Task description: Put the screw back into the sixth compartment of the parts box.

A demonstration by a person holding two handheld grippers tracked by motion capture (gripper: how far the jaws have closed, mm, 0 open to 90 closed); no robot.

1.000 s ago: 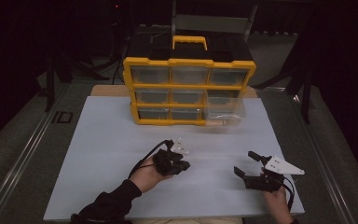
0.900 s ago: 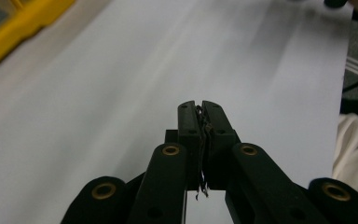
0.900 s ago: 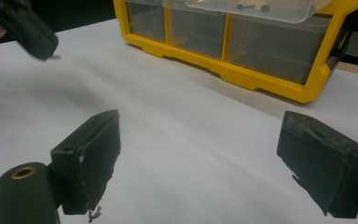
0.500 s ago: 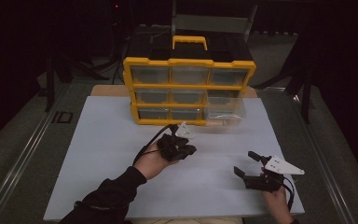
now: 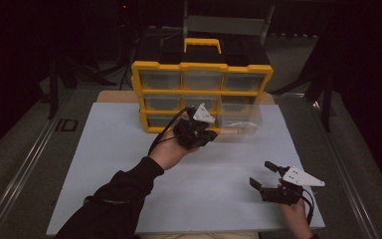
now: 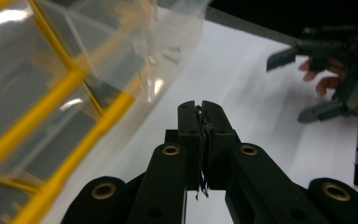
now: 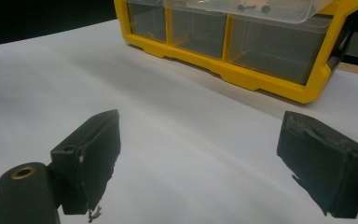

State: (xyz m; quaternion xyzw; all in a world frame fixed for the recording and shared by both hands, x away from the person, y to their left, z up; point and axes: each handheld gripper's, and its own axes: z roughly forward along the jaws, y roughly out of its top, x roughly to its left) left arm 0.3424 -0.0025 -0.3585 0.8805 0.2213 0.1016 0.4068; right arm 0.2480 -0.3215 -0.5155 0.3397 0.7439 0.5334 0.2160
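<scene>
A yellow drawer cabinet (image 5: 201,67) with clear drawers stands at the far side of the white mat (image 5: 109,149). One clear drawer (image 5: 239,118) on its right side is pulled out; small metal parts (image 7: 251,7) lie inside it. My left gripper (image 5: 210,135) hovers just in front of the cabinet's lower row, left of the pulled-out drawer. Its jaws are pressed together (image 6: 201,105), with a thin dark fray along the seam. My right gripper (image 5: 262,174) rests low at the mat's near right, jaws wide apart (image 7: 200,140) with bare mat between them.
The cabinet carries a yellow handle (image 5: 202,44) on its black top. Dark stands and frames (image 5: 59,74) surround the table. A grey table border (image 5: 35,164) runs along the left of the mat. In the left gripper view the right gripper (image 6: 335,79) shows farther off.
The left hand has lifted off the mat's middle and travelled forward to the cabinet's front, jaws staying shut. The right hand and its gripper have kept still.
</scene>
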